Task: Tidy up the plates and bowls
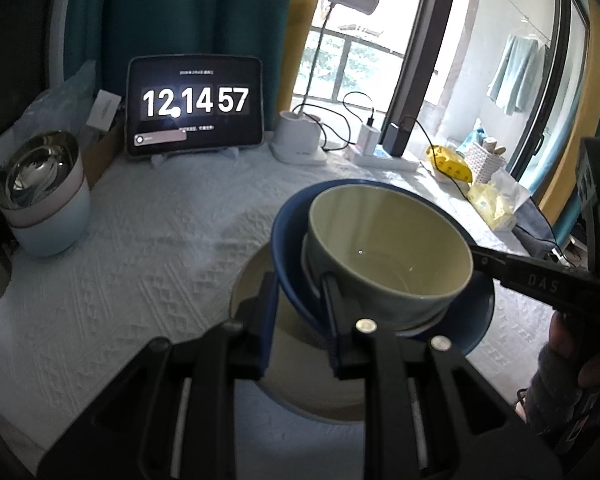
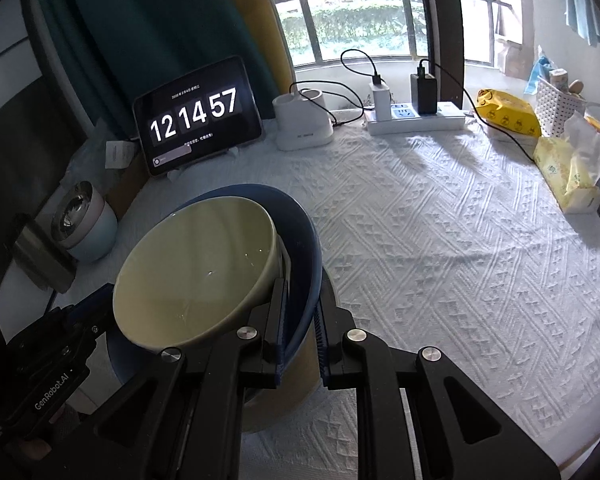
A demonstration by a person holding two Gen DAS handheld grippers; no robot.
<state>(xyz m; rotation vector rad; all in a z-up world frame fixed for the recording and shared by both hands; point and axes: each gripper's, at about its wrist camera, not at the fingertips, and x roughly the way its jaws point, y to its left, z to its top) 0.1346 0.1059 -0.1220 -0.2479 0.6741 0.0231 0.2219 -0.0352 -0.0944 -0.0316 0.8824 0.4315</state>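
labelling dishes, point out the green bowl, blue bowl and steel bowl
green bowl (image 1: 384,240): left wrist view, inner wall
blue bowl (image 2: 304,236): right wrist view, inside of rim
steel bowl (image 1: 36,168): left wrist view, shiny inside

Near the front edge of the tabletop (image 2: 440,240) sit one green bowl (image 1: 388,248), one blue bowl (image 1: 292,264) and one cream plate (image 1: 300,380), stacked. At the left edge stand two nested steel-lined bowls (image 1: 46,200). Along the back edge are one tablet (image 1: 194,106), one lamp (image 1: 300,136) and one power strip (image 2: 416,120).

Home room, teal curtain (image 1: 188,12), balcony laundry (image 1: 514,74), desk lamp (image 1: 300,140)
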